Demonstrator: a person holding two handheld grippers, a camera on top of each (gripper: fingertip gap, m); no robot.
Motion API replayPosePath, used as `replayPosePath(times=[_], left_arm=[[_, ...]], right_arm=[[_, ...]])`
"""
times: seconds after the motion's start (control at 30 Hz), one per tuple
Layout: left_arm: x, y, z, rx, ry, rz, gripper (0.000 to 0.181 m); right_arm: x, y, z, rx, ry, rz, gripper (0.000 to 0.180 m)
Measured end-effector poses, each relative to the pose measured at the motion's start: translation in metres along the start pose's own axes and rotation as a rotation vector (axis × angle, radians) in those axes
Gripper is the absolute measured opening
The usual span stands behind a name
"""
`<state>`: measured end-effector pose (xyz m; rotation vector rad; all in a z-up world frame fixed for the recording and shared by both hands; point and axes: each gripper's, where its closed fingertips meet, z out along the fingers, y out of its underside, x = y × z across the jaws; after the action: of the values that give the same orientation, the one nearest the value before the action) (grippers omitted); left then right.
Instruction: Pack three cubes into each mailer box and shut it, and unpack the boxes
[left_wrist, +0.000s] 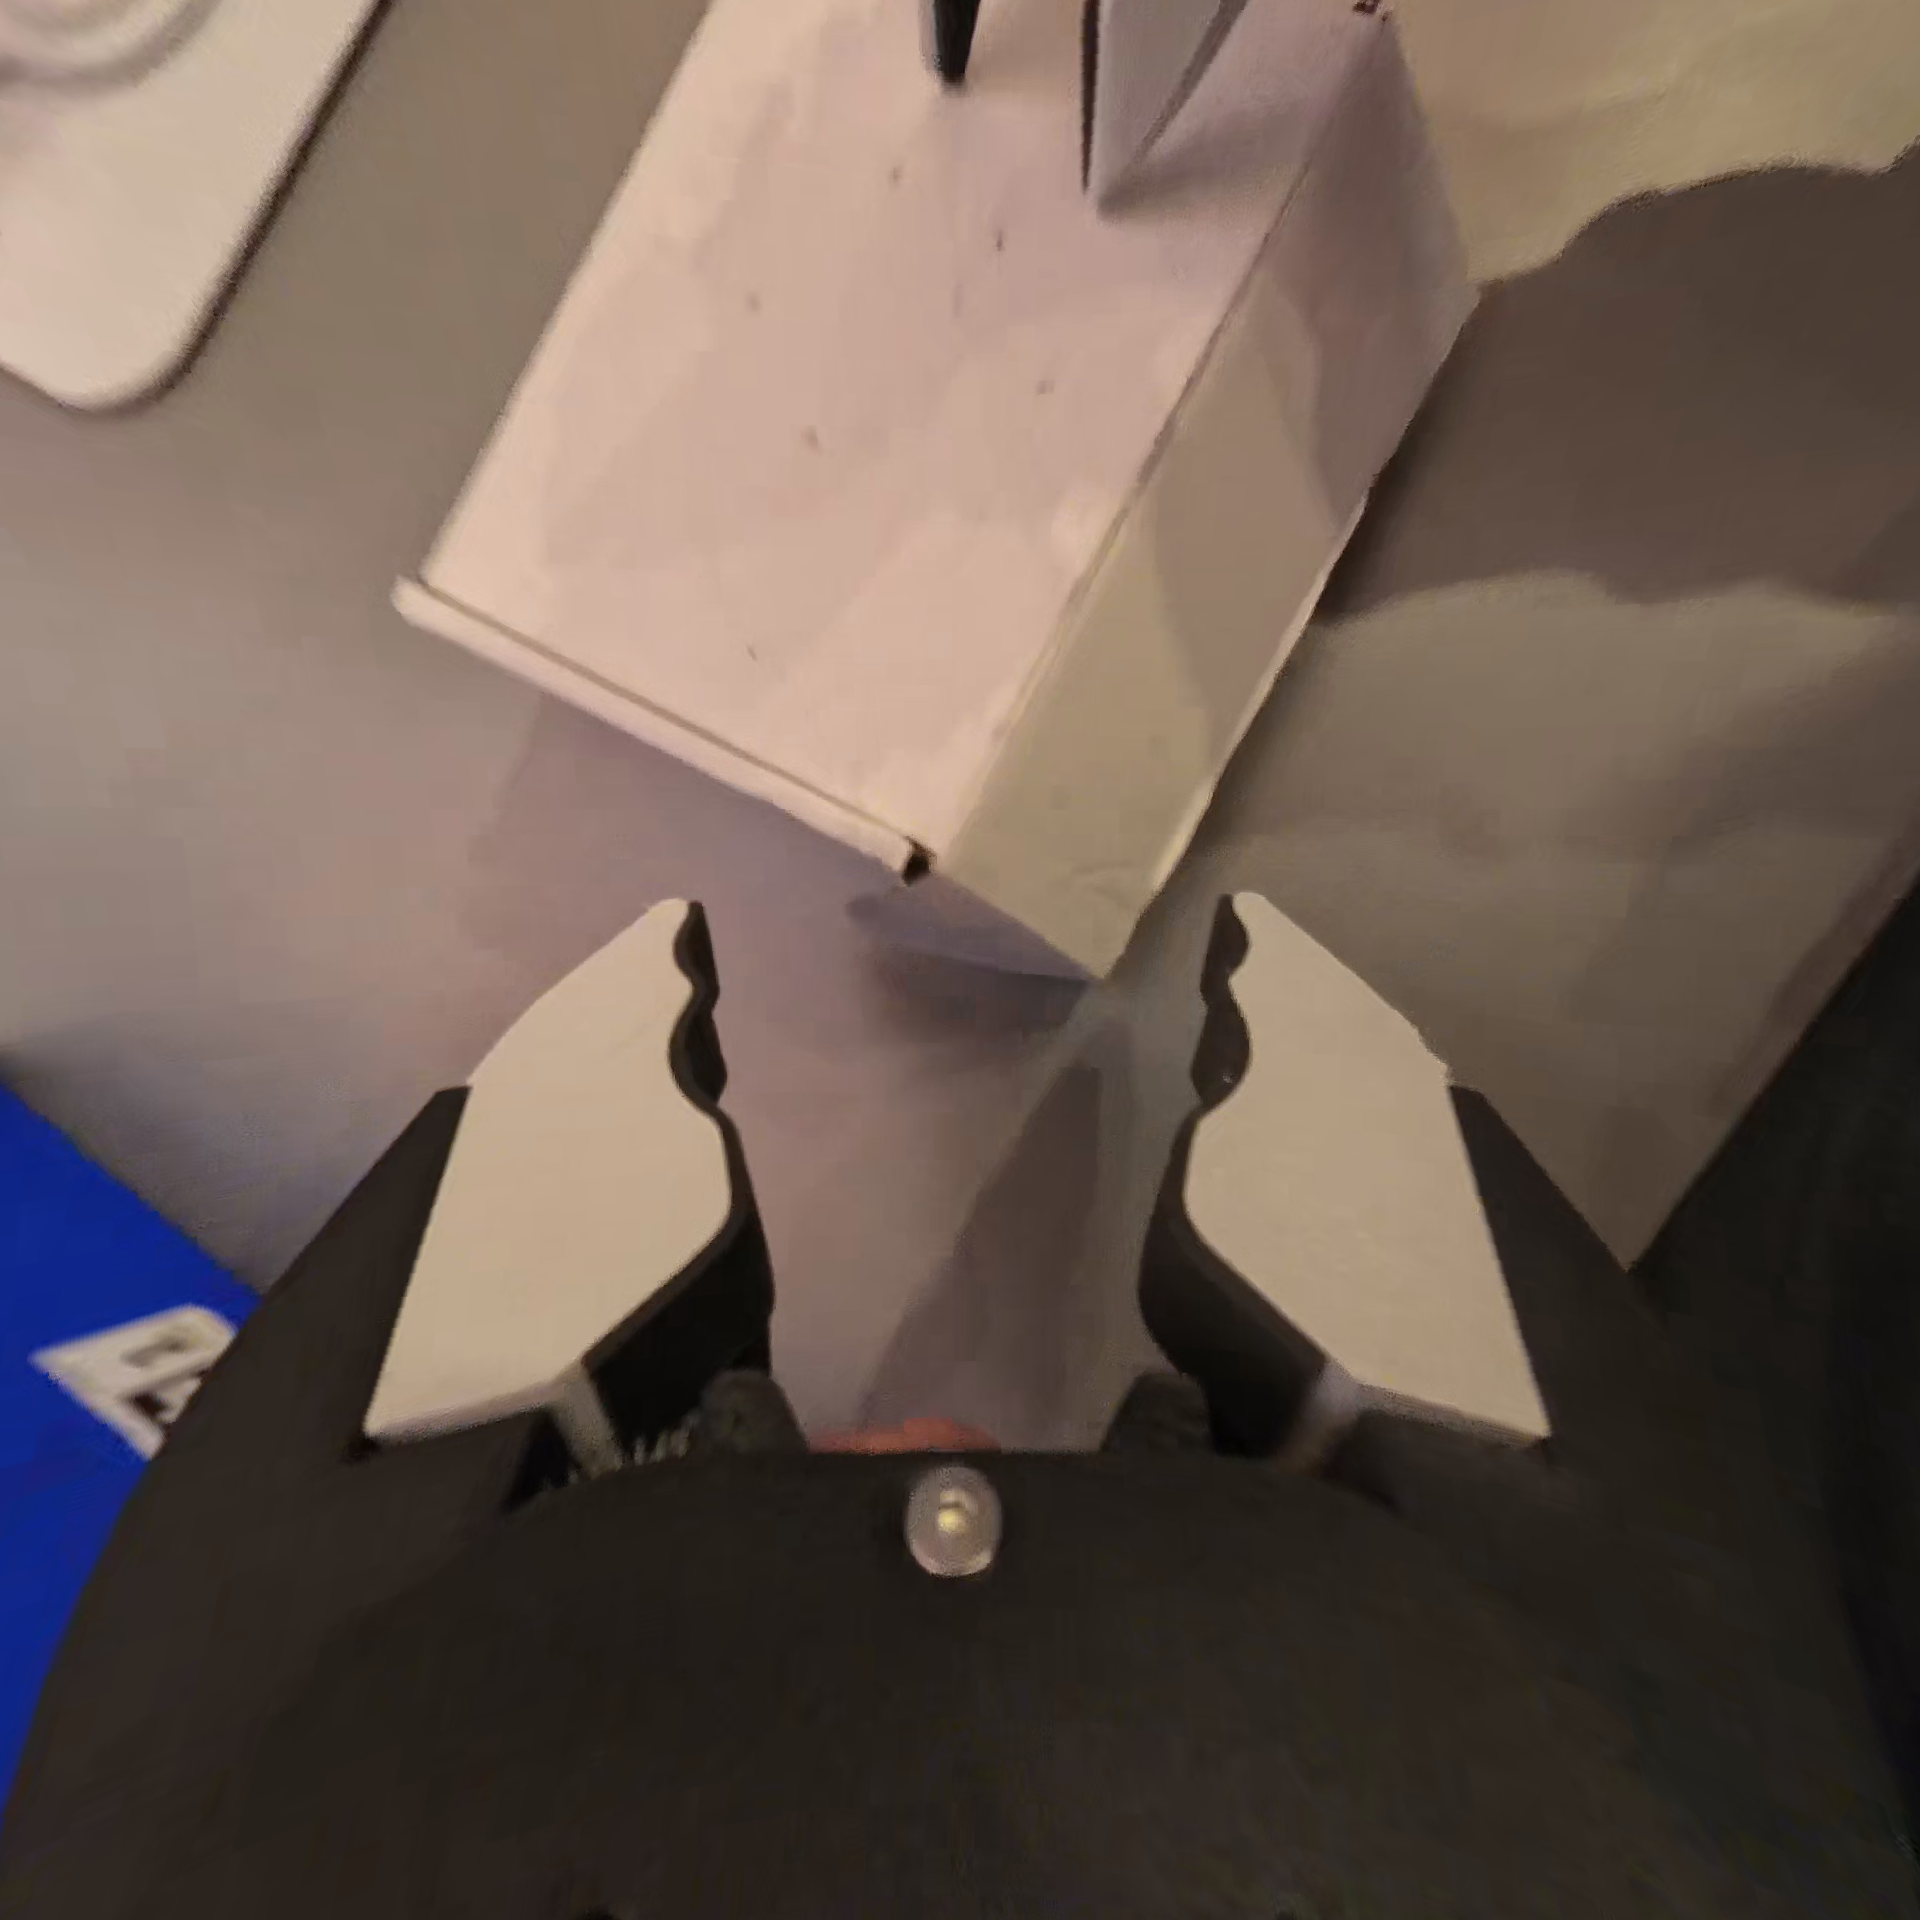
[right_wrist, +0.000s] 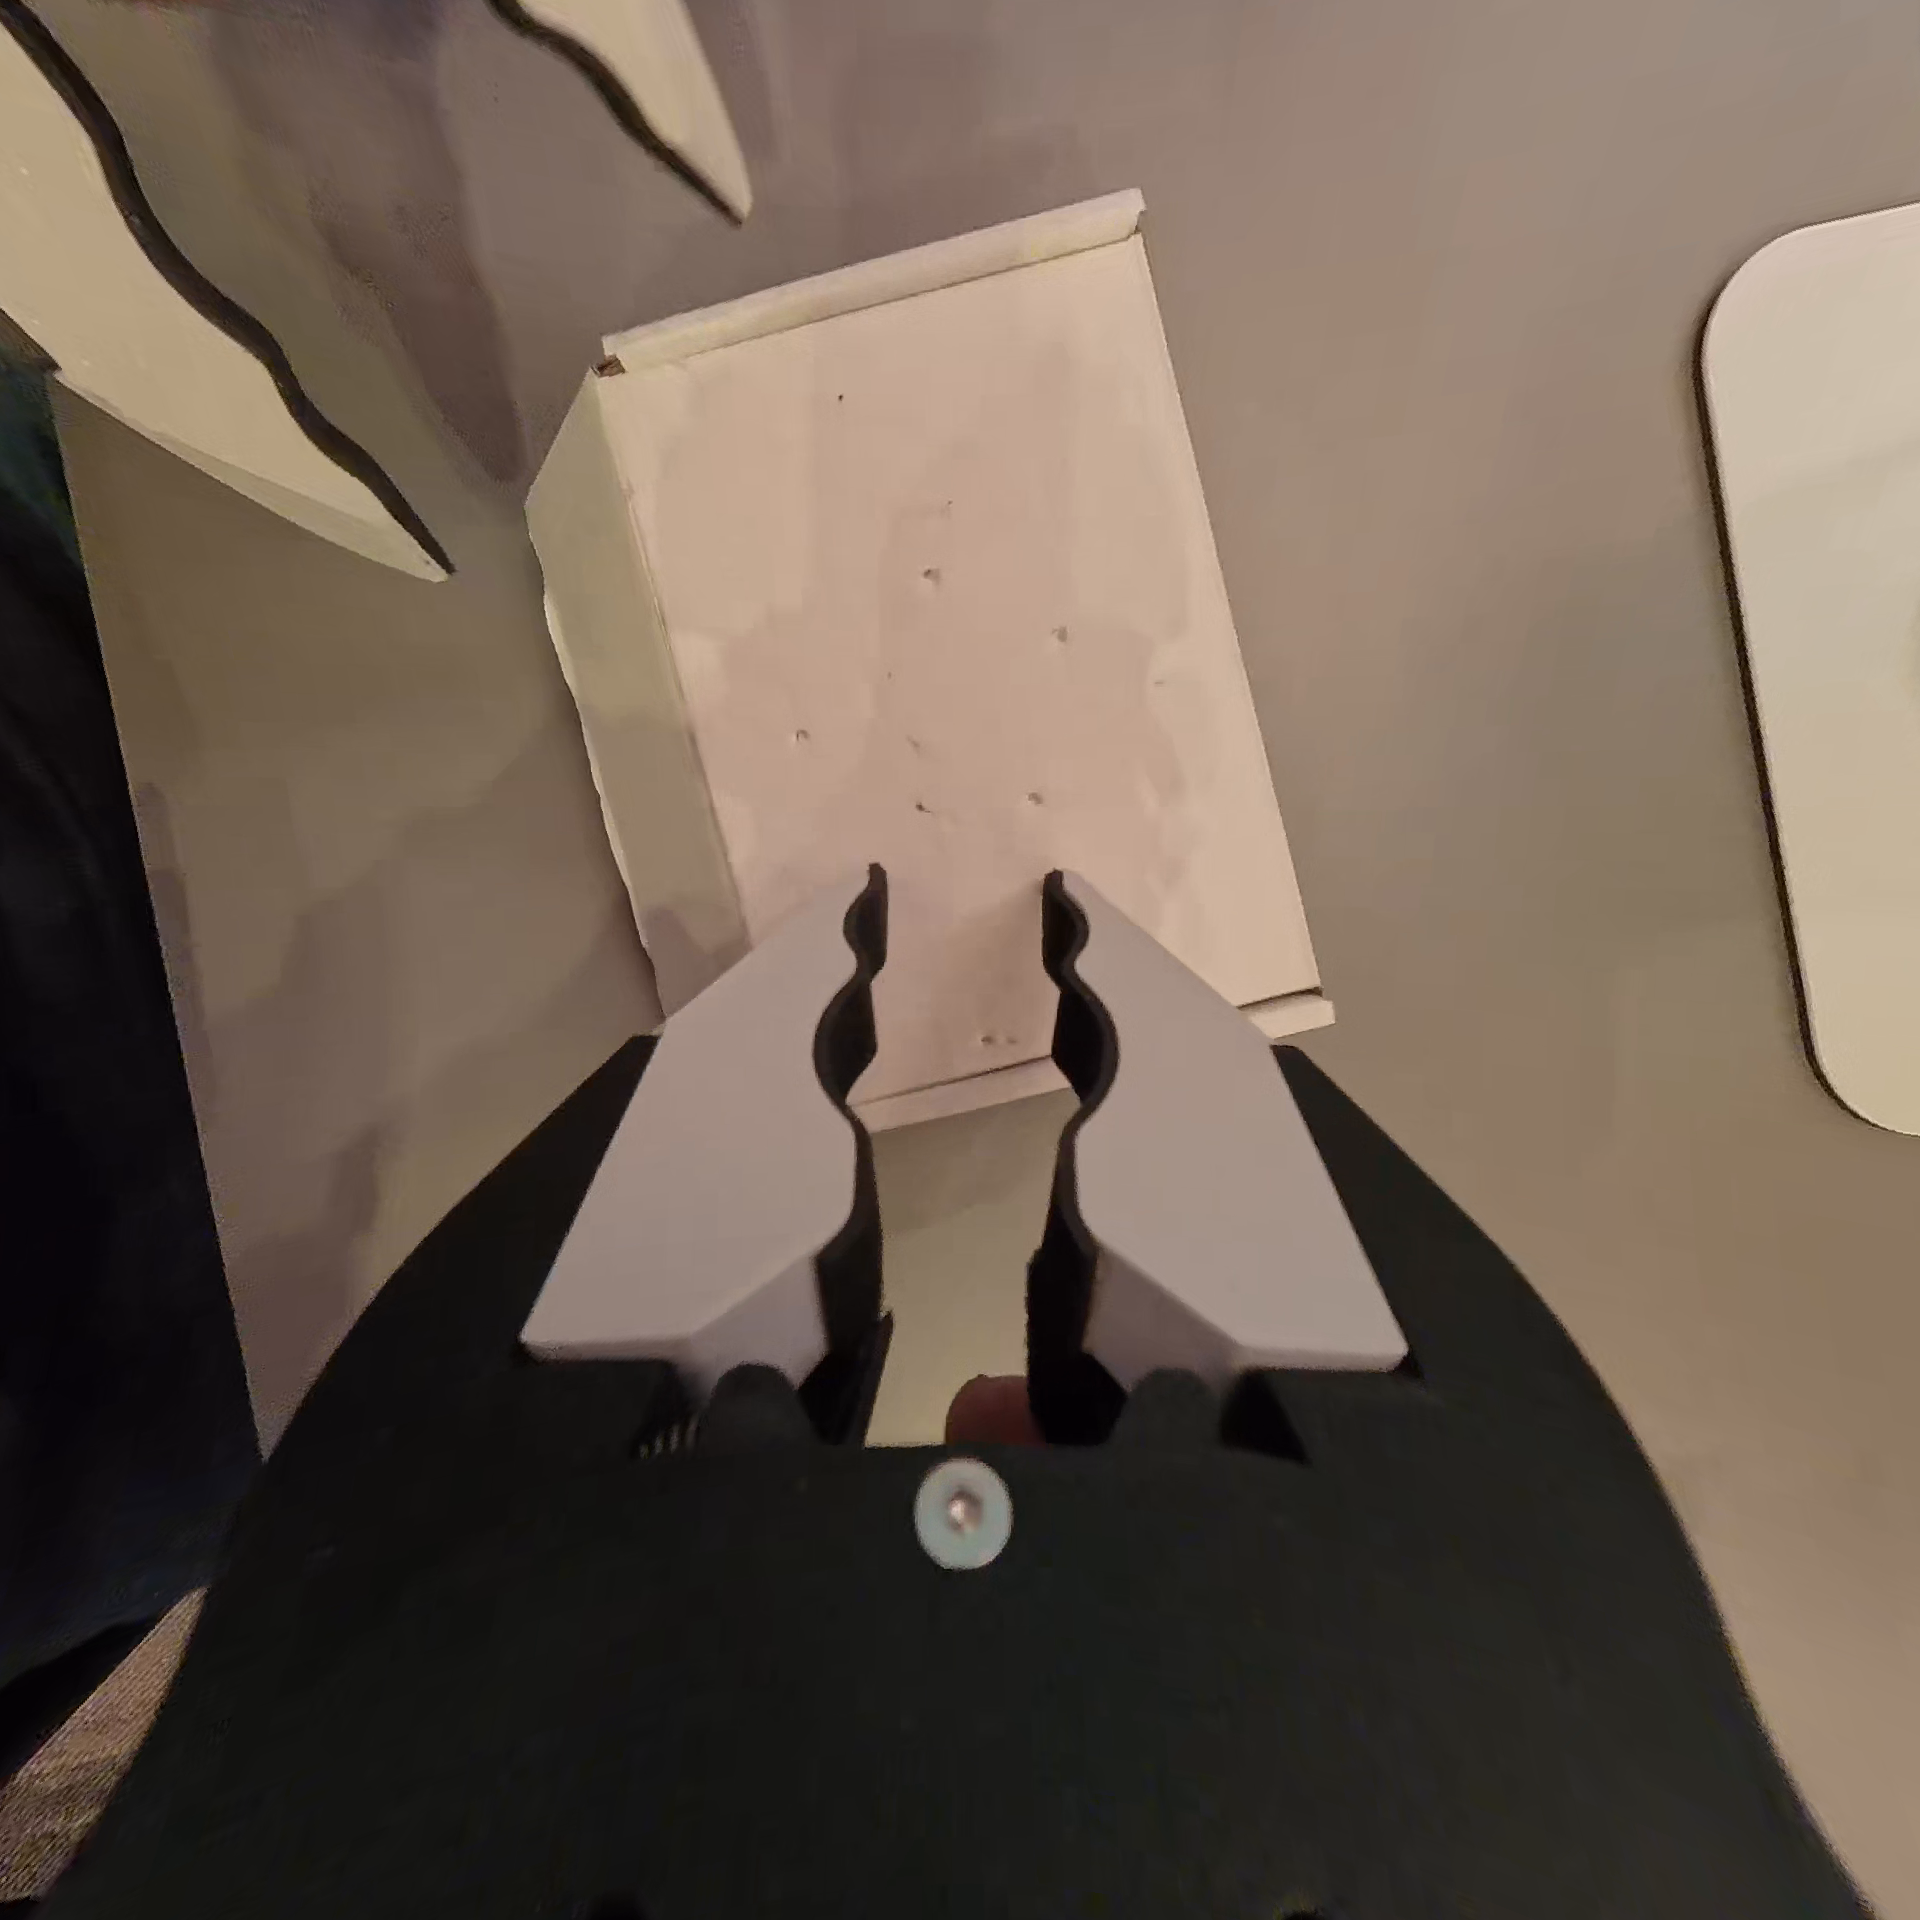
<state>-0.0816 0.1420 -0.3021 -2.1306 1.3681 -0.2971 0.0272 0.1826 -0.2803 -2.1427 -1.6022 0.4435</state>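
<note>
Left tool (left_wrist: 961, 940) spread wide, holding nothing, hanging over bare grey tabletop (left_wrist: 260, 831) just short of the near corner of the white mailer box (left_wrist: 831, 468). Box shut, lid down flat, pocked with small dents, sitting skewed to the tool. At the box's far end, tips of the right tool (left_wrist: 1018, 125) poking in from the top. Off to the near left, a blue object (left_wrist: 83, 1299) with a white mark; far left, a white rounded-corner mat (left_wrist: 135, 208).

Right tool (right_wrist: 966, 878) parted narrowly, gripping nothing, fingertips hovering over the near end of the same closed mailer box (right_wrist: 935, 623); contact with the lid not clear. Beyond the box's far left corner, the left tool (right_wrist: 582, 395), spread open above the tabletop (right_wrist: 1455, 520). Well to the right, the white mat (right_wrist: 1849, 623), apart from the box.
</note>
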Motion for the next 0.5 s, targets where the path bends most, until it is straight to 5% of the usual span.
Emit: replayPosePath(times=[0.13, 0.27, 0.5], left_arm=[[0.01, 0.021, 0.015, -0.083, 0.046, -0.106, 0.085], [0.026, 0.015, 0.021, -0.057, 0.18, -0.218, 0.058], [0.036, 0.016, 0.018, -0.075, 0.218, -0.207, 0.047]], right_arm=[[0.001, 0.001, 0.001, 0.009, -0.001, 0.018, 0.027], [0.001, 0.001, 0.001, 0.0, 0.005, 0.031, 0.026], [0.002, 0.002, 0.002, 0.012, 0.019, 0.038, 0.023]])
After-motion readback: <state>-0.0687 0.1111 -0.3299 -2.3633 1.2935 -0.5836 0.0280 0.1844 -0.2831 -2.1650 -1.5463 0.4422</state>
